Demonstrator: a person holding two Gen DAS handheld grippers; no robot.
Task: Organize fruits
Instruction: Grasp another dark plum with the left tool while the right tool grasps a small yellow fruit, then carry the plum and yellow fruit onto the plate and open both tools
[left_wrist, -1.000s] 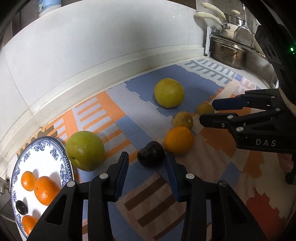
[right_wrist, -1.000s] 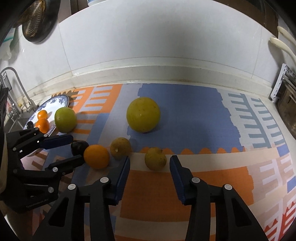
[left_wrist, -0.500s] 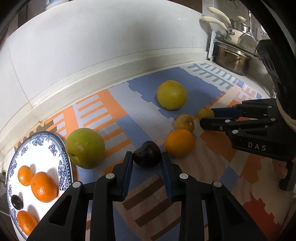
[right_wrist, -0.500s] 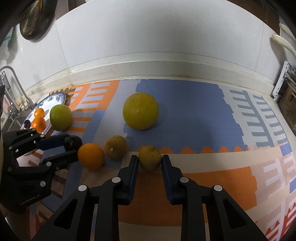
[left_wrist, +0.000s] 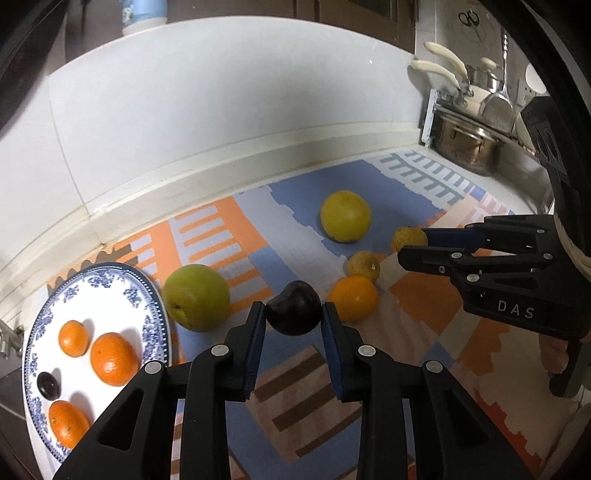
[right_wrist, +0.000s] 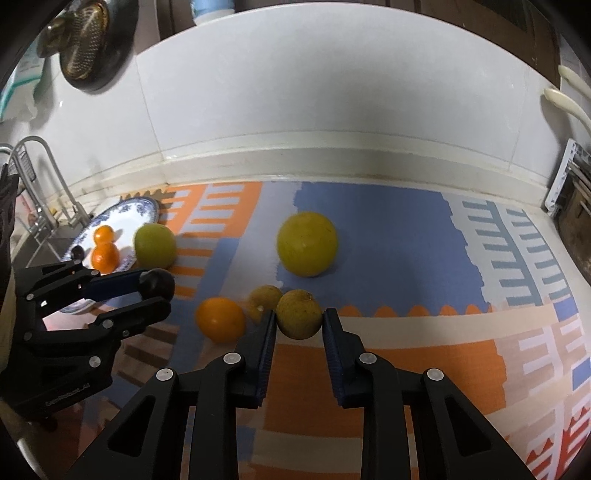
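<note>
My left tongs (left_wrist: 293, 314) clamp the dark plum (left_wrist: 293, 313); my right tongs (right_wrist: 298, 317) clamp a small yellowish fruit (right_wrist: 299, 314); plate (left_wrist: 147, 295) of oranges left of my left tongs; orange (left_wrist: 352, 297) between both tongs; large yellow fruit (right_wrist: 307, 243) beyond them

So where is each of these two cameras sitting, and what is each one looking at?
Left wrist view: rides on the left gripper, looking down along its fingers at the dark plum it grips; the plate lies left, the right gripper right.
Right wrist view: rides on the right gripper, aimed at the small yellow fruit it grips; the left gripper shows at left.
Both share the patterned mat, the fruits and the plate.
</note>
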